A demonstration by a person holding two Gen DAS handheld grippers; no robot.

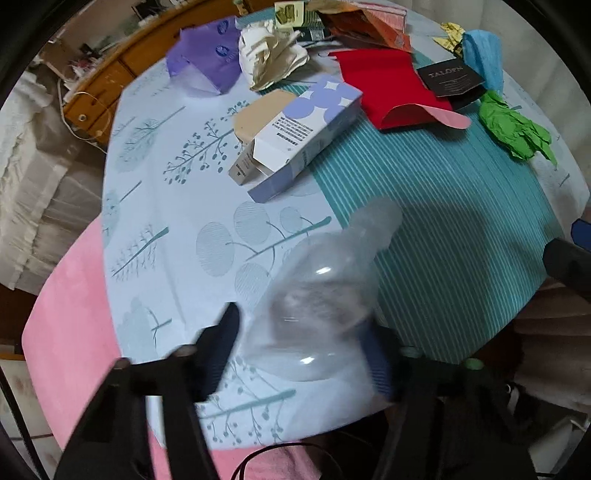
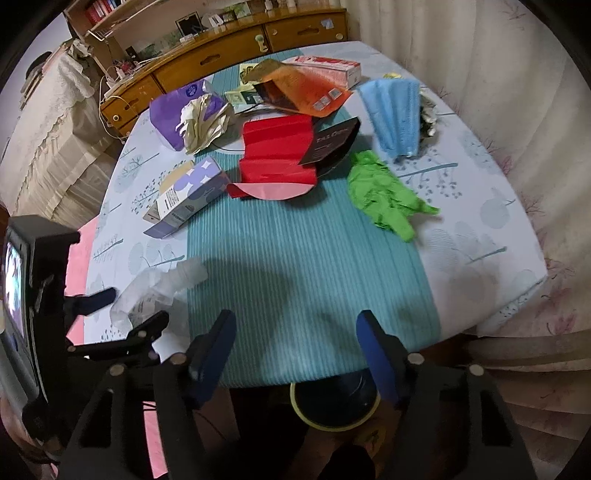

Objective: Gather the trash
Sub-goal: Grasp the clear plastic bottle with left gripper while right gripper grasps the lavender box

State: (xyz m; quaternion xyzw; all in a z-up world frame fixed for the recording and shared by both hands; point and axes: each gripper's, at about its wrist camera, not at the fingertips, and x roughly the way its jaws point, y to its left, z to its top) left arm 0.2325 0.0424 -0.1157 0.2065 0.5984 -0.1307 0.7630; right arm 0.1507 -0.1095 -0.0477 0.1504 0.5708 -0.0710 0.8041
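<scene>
Left gripper (image 1: 303,354) pinches clear plastic bottle (image 1: 325,291), neck pointing 1 o'clock. Right gripper (image 2: 295,354) spread wide, holding nothing; bottle at its 10 o'clock.

The clear plastic bottle (image 1: 317,306) between the left gripper's fingers (image 1: 225,343) was smeared by motion blur, so its outline and any label could not be made out, and it covered much of the right finger. In the right wrist view the same bottle (image 2: 155,291) was again blurred, its near end hidden behind the left gripper (image 2: 110,310). The print on the black card (image 1: 450,79) was too soft to read surely. A yellow-rimmed bin (image 2: 332,406) showed only partly below the table edge (image 2: 509,314), behind the right gripper (image 2: 295,354). At the far edge, the pink box (image 1: 388,11) was cut off by the frame.
</scene>
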